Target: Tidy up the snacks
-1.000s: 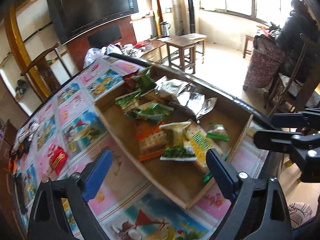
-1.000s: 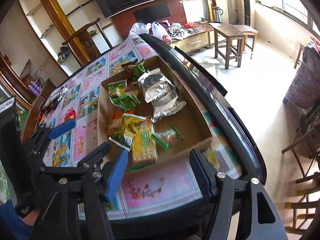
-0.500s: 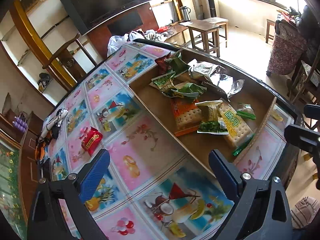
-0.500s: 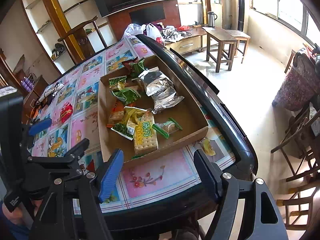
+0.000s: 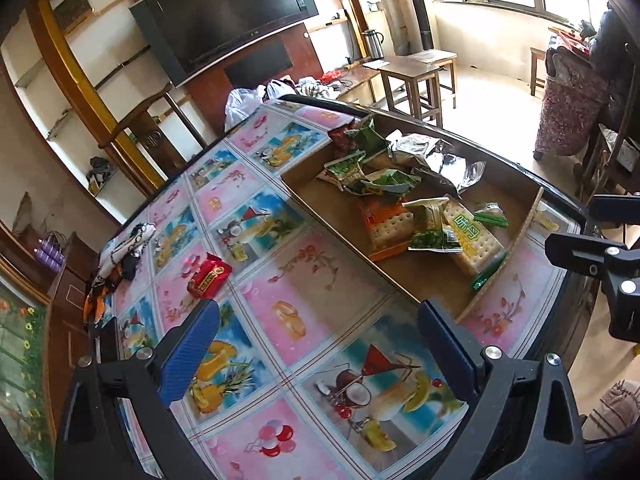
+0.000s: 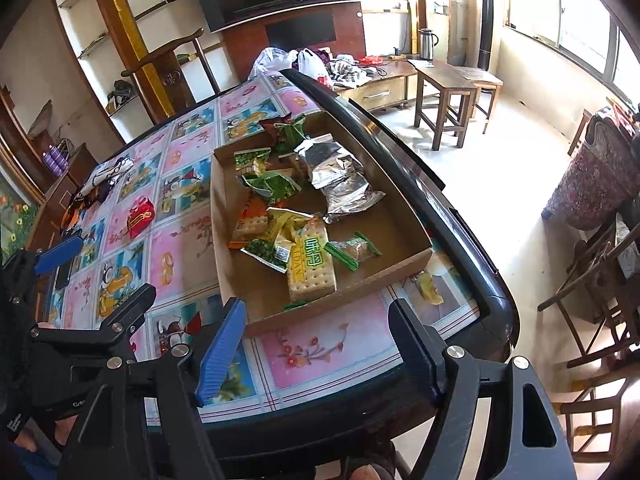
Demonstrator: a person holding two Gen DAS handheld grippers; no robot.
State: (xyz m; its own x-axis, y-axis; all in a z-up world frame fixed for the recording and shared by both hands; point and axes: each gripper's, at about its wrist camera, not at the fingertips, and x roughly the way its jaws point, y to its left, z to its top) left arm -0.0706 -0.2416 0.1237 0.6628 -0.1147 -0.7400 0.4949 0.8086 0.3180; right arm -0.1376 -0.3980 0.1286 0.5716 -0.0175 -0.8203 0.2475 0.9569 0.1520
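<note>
Bright cartoon squares cover the tabletop (image 5: 304,320) that fills the lower half of both views, and both my tools hang over its near end, tipped downward. At the bottom of the left wrist view my left gripper (image 5: 316,344) stands spread wide with bare tablecloth between its blue pads. At the bottom of the right wrist view my right gripper (image 6: 316,344) is also spread, with the near wall of the cardboard tray (image 6: 340,312) showing in the gap, untouched. My left gripper also shows at the lower left of that view.

Past the right gripper, in the middle of the frame, the tray holds the snacks: a yellow-green cracker pack (image 6: 312,268) nearest, a small green-ended sweet (image 6: 354,250) just right of it, an orange cracker pack (image 6: 248,226) to its left, green packets (image 6: 272,186) beyond, and crumpled silver bags (image 6: 340,180) toward the far right.

One red snack packet (image 5: 210,276) lies alone on the cloth, left of the tray and well apart from it, just beyond the left gripper's left pad. Farther left, at the table's edge, sits a patterned bundle (image 5: 124,248).

Beyond the table, at the top of the frame, hangs a dark television (image 5: 228,12), with wooden stools (image 6: 452,92) on the floor at upper right.
</note>
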